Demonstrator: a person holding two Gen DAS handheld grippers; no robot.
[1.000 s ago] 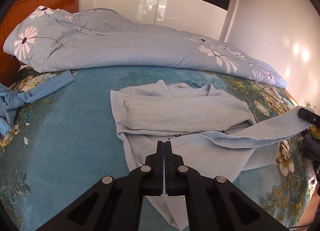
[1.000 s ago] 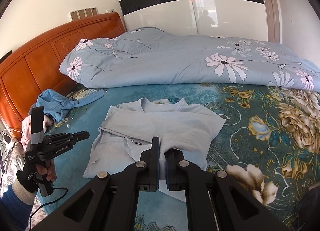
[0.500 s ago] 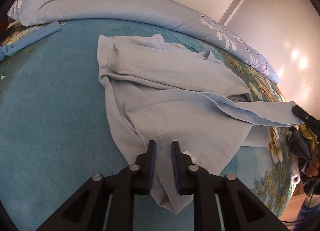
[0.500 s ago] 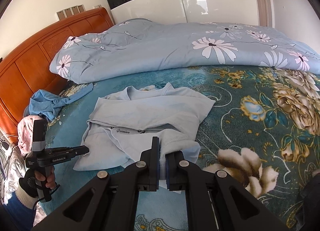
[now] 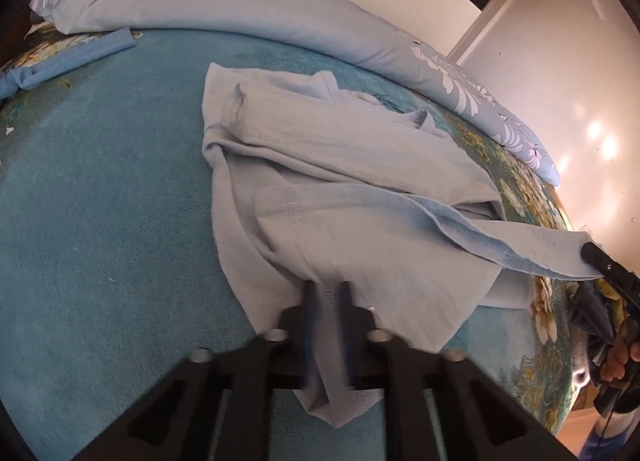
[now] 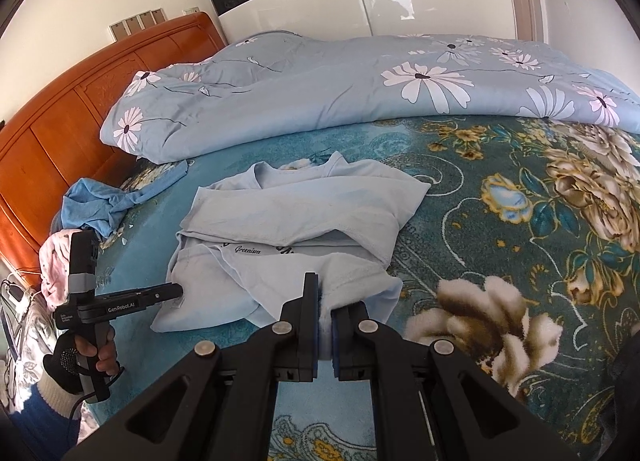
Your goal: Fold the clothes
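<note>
A light blue shirt (image 5: 360,165) (image 6: 304,209) lies partly folded on the bed, its collar at the far side. My left gripper (image 5: 326,293) is down at the near hem. Its jaws are closing, and a bunch of shirt fabric fills the gap between the pads. In the right wrist view the same gripper (image 6: 178,292) shows from the side, held by a gloved hand, with its tip at the shirt's lower left corner. My right gripper (image 6: 325,301) is shut on the other hem corner. In the left wrist view the right gripper (image 5: 592,255) holds that strip raised and taut.
A floral blue duvet (image 6: 320,93) is heaped along the far side of the bed. The wooden headboard (image 6: 60,133) is at the left, with a crumpled blue garment (image 6: 96,201) and a pink cloth (image 6: 52,261) near it. The teal flowered blanket (image 6: 520,221) stretches to the right.
My left gripper dropped to the shirt's near hem, opened, and now has fabric between its jaws. The right gripper sank a little, still shut on its corner.
</note>
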